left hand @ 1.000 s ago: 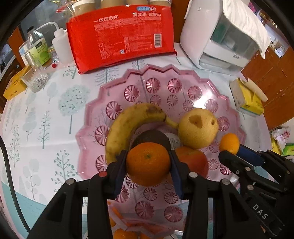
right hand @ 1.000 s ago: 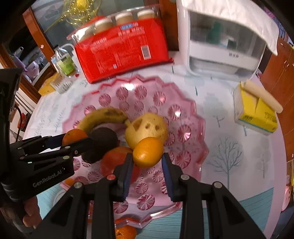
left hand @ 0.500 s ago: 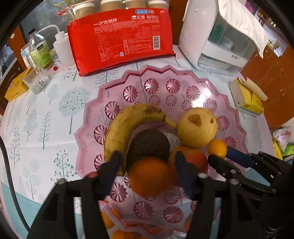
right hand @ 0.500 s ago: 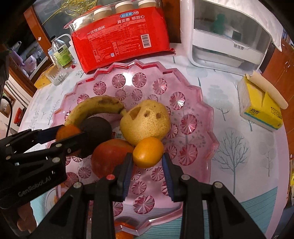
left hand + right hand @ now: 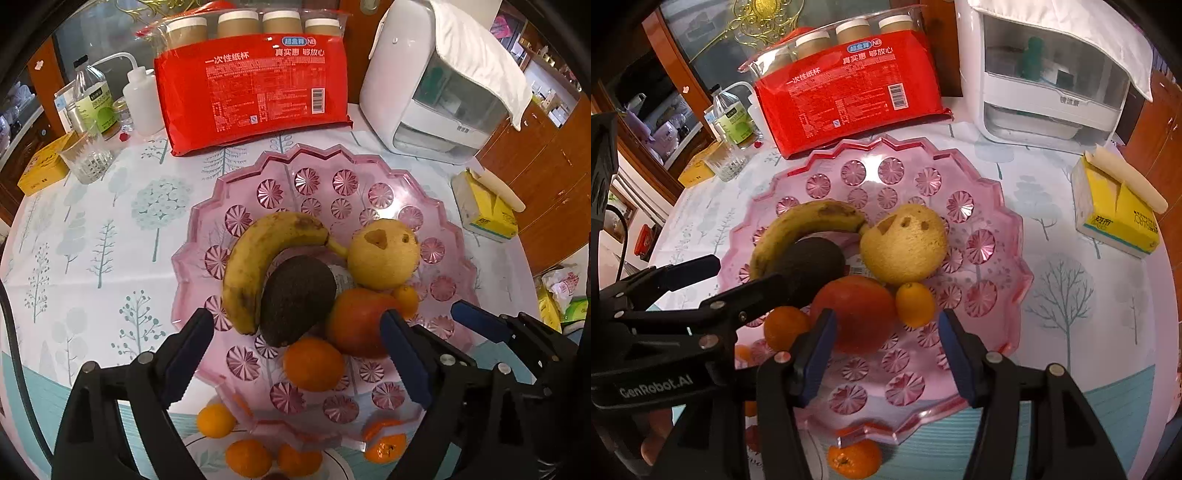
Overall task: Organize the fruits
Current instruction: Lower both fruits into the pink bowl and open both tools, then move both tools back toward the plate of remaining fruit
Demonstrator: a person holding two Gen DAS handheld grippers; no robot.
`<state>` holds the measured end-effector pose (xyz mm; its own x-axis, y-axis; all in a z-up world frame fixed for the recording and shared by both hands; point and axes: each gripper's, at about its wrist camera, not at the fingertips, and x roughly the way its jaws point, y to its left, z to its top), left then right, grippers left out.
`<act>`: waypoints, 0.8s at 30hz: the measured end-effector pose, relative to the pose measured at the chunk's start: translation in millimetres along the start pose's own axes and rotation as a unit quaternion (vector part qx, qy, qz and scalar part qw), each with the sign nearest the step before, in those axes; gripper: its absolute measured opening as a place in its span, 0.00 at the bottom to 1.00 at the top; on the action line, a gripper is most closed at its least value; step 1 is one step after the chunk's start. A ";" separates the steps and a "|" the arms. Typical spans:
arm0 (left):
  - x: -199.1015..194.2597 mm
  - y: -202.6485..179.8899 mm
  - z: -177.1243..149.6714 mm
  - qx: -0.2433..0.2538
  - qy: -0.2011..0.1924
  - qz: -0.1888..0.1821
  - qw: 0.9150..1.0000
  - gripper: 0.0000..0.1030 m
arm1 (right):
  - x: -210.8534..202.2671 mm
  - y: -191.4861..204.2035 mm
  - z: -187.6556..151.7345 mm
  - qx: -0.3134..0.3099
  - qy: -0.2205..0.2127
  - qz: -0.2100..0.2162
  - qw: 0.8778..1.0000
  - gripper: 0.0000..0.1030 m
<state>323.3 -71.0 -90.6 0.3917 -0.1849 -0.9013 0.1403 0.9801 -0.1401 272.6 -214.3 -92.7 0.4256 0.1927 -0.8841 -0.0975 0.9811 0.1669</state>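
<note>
On the tree-printed tablecloth, we are finishing two drops into the scalloped pink plastic fruit tray: the left gripper, jaws just opened wide, and the right gripper, jaws just opened partway, both hold nothing, the round orange mandarin and the small oval kumquat lying free, and next we are likely fetching the loose mandarins below the rim.

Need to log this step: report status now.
Both grippers, left and right, just opened, empty. Two small oranges released onto pink tray. Nothing in the way.

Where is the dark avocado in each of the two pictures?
Left wrist view: the avocado sits in the middle, tucked under the banana's curve.
Right wrist view: the avocado is left of centre, partly behind the other gripper's fingers.
Shared landmark: the pink tray holding both.
</note>
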 end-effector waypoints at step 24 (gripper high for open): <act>-101.3 19.8 -26.8 -0.021 -0.061 -0.018 0.998 0.96 | -79.4 23.4 -25.7 0.016 -0.050 -0.014 0.999 0.57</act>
<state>262.0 -30.9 -13.0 0.4956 -0.2251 -0.8389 0.1193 0.9743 -0.1910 213.4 -207.1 -29.7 0.5153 0.1641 -0.8412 -0.0566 0.9859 0.1576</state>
